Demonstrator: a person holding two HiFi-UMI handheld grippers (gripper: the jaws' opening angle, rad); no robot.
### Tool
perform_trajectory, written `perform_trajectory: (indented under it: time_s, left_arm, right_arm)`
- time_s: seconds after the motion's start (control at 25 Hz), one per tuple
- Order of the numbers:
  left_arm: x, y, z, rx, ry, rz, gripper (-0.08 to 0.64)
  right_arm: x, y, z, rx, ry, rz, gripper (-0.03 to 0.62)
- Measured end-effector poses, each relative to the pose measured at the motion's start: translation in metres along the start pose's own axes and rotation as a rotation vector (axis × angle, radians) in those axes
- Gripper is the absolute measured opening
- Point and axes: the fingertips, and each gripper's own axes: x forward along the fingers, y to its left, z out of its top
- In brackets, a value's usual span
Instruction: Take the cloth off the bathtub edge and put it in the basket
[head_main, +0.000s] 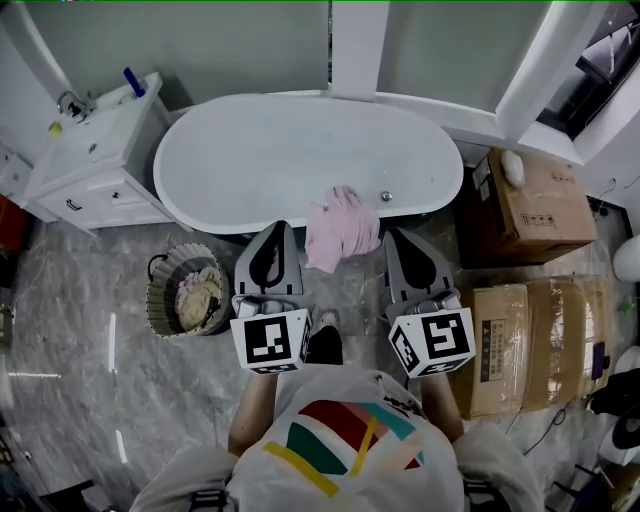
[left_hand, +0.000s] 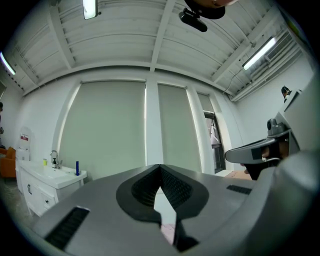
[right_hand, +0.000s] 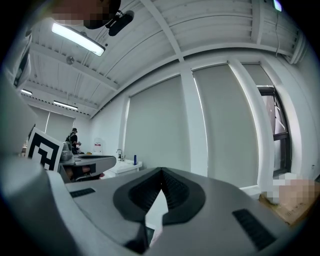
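A pink cloth (head_main: 342, 228) hangs over the near edge of the white oval bathtub (head_main: 260, 150). On the floor to the left of the tub's front stands a round woven basket (head_main: 163, 300) with some pale fabric in it. My left gripper (head_main: 277, 230) points at the tub edge just left of the cloth, shut and empty. On the cloth's other side, my right gripper (head_main: 400, 236) is held level with it, also shut with nothing in it. In the left gripper view the jaws (left_hand: 160, 168) meet at the tip, and in the right gripper view the jaws (right_hand: 161, 171) meet likewise.
A white vanity (head_main: 95, 165) with a tap and a blue bottle stands left of the tub. Cardboard boxes (head_main: 530, 205) are stacked at the right, with another (head_main: 530, 335) nearer. The floor is grey marble.
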Motion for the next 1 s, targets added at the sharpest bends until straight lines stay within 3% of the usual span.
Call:
perform_trajectory:
  time_s: [0.4,0.72,1.0]
  left_arm:
    - [0.134,0.047,0.003,0.016,0.01,-0.03,0.017]
    - [0.171,0.044,-0.005,0.02,0.039,-0.025,0.017]
    - [0.177,0.038,0.018,0.027,-0.01,0.05,0.017]
  right_arm:
    - [0.118,-0.049,0.008,0.012,0.046,-0.048,0.011]
    - [0.146,-0.078,0.001,0.043,0.065,-0.053,0.011]
    - [0.16,-0.096,0.008,0.072,0.026,0.006,0.011]
